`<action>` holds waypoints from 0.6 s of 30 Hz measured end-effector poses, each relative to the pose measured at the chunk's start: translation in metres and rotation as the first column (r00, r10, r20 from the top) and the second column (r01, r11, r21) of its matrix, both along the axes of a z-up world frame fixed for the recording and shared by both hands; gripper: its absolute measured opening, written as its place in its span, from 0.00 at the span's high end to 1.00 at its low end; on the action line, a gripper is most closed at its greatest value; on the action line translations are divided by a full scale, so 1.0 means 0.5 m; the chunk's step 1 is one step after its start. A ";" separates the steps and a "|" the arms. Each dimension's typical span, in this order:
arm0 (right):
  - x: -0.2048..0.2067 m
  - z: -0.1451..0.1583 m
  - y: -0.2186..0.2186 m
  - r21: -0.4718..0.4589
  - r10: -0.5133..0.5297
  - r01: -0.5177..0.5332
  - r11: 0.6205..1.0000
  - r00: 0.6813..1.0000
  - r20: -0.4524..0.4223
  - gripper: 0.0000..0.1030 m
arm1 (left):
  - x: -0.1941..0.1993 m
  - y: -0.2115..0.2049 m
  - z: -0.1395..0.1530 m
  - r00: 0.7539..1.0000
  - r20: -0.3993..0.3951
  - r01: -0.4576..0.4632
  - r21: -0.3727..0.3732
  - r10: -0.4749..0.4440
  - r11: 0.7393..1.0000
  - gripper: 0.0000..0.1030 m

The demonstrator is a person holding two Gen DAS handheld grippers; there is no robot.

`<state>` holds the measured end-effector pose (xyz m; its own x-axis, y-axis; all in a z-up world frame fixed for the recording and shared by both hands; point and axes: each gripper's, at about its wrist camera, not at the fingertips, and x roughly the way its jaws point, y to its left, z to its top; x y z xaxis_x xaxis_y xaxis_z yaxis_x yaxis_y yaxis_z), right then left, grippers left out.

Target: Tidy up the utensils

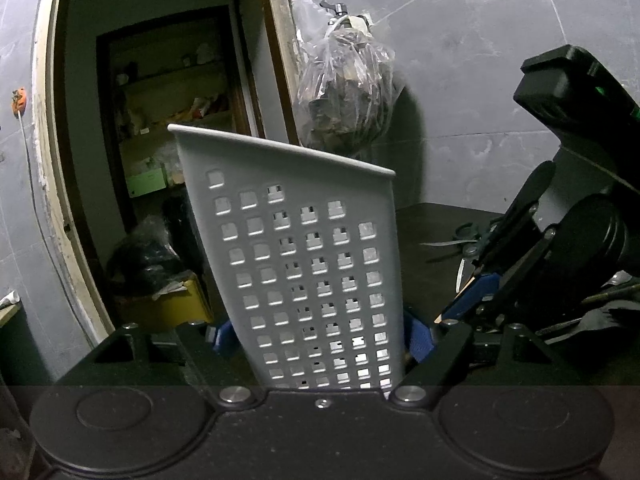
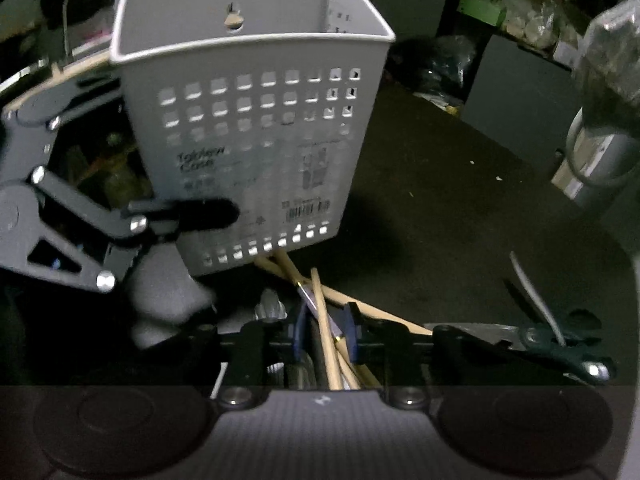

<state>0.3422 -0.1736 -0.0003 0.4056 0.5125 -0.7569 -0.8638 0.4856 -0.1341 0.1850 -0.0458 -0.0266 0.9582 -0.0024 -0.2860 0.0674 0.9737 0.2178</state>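
Observation:
A grey perforated cutlery caddy (image 1: pixel 304 240) stands upright and fills the middle of the left wrist view. My left gripper (image 1: pixel 320 336) is shut on its lower part, a blue pad pressing each side. From the right wrist camera the same caddy (image 2: pixel 256 128) shows an empty inside, with one black left finger (image 2: pixel 200 214) lying across its front. Just below it my right gripper (image 2: pixel 325 332) is shut on a bundle of wooden chopsticks (image 2: pixel 322 304) that point toward the caddy's base. The right gripper's blue finger (image 1: pixel 476 292) appears at the right of the left wrist view.
Green-handled scissors (image 2: pixel 560 336) lie on the black tabletop (image 2: pixel 440 200) to the right. A metal utensil (image 2: pixel 272 308) and a blurred white object (image 2: pixel 168 300) lie left of the chopsticks. A plastic bag (image 1: pixel 344 92) hangs on the tiled wall beside a doorway (image 1: pixel 160 120).

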 end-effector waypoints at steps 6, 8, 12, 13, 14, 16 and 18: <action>-0.023 -0.002 0.001 -0.020 0.038 -0.037 0.999 0.998 0.059 0.88 | 0.000 -0.001 0.001 1.000 -0.001 0.000 -0.003 0.000 1.000 0.21; -0.033 0.001 -0.005 -0.028 0.032 -0.030 0.999 0.995 0.091 0.90 | 0.000 -0.001 0.001 1.000 -0.001 -0.003 -0.004 0.003 1.000 0.21; -0.050 0.021 -0.025 -0.005 -0.022 0.023 1.000 0.986 0.164 0.91 | -0.003 -0.001 0.000 1.000 -0.003 -0.003 -0.004 0.003 1.000 0.21; -0.051 0.025 -0.031 0.003 -0.039 0.039 0.999 0.985 0.170 0.92 | -0.003 -0.002 0.000 1.000 -0.003 -0.003 -0.004 0.003 1.000 0.21; -0.052 0.027 -0.035 0.006 -0.049 0.049 0.999 0.984 0.171 0.92 | -0.003 -0.002 0.000 1.000 -0.004 -0.004 -0.004 0.004 1.000 0.21; -0.054 0.024 -0.036 0.007 -0.059 0.059 0.998 0.983 0.172 0.92 | -0.003 -0.002 -0.002 1.000 -0.008 -0.005 -0.004 0.005 1.000 0.21; -0.062 0.020 -0.030 0.013 -0.071 0.070 0.997 0.981 0.182 0.92 | -0.002 -0.002 -0.003 1.000 -0.012 -0.007 -0.004 0.006 1.000 0.21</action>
<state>0.3114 -0.1885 0.0097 0.5718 0.4825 -0.6635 -0.7889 0.5454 -0.2832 0.1842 -0.0466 -0.0279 0.9548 0.0027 -0.2971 0.0636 0.9749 0.2134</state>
